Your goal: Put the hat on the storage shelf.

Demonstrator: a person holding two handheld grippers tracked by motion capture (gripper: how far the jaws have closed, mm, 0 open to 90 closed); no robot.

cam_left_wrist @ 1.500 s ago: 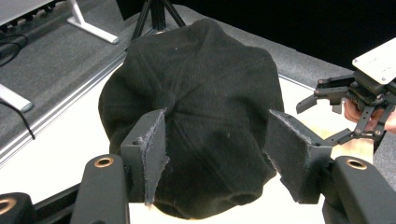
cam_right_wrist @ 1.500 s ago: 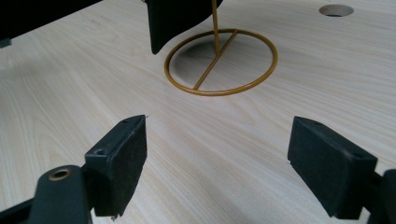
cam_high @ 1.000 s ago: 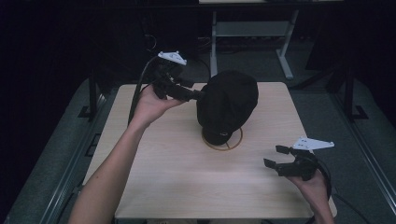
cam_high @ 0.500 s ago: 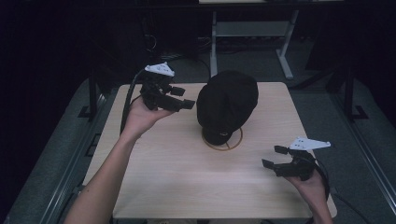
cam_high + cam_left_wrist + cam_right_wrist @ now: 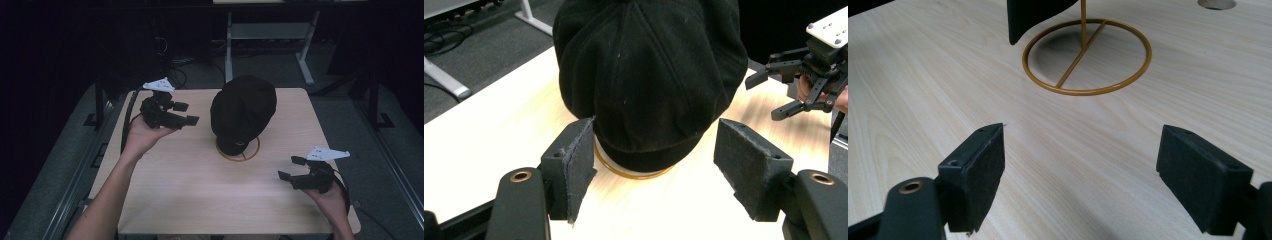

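Note:
A black cap (image 5: 243,112) sits on a gold wire stand whose ring base (image 5: 238,159) rests at the middle of the light wooden table (image 5: 190,195). My left gripper (image 5: 186,113) hovers open a short way left of the cap, jaws pointing at it with nothing between them. In the left gripper view the cap (image 5: 649,75) fills the space ahead of the open left gripper (image 5: 654,150). My right gripper (image 5: 291,168) is open near the table's front right, aimed at the ring base (image 5: 1083,91); its pads (image 5: 980,170) are wide apart over bare wood.
A white desk frame (image 5: 270,30) and cables stand on the dark floor behind the table. A round cable hole (image 5: 1217,4) is cut in the tabletop beyond the stand. The other hand's gripper (image 5: 766,97) appears past the cap.
My left gripper has drawn back leftward and down from the cap's side, leaving a gap. The cap stays on its stand. The right gripper has not moved.

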